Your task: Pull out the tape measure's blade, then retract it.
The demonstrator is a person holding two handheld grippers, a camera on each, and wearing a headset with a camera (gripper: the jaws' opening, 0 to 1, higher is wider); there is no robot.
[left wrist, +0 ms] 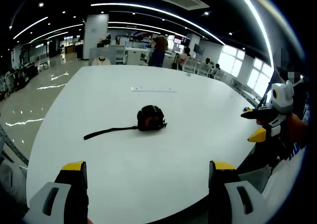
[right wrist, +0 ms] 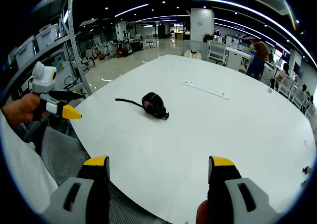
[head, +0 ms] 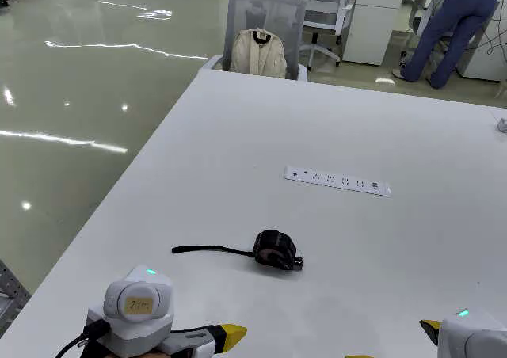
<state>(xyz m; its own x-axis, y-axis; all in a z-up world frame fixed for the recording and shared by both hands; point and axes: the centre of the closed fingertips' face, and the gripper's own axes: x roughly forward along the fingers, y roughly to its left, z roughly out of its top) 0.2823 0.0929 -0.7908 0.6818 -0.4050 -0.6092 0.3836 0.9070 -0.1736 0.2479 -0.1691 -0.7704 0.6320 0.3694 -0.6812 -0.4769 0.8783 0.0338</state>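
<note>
- Left gripper (left wrist: 148, 167) and right gripper (right wrist: 153, 160) sit at the near table edge — jaws wide apart, gripping nothing.
- Tape measure (head: 276, 249) lies on white table (head: 317, 120) ahead of both, untouched; black strap (head: 210, 250) trails leftward.
- Power strip (head: 337, 180) lies beyond it, well apart.
- Head view's bottom edge cuts off both grippers.
</note>
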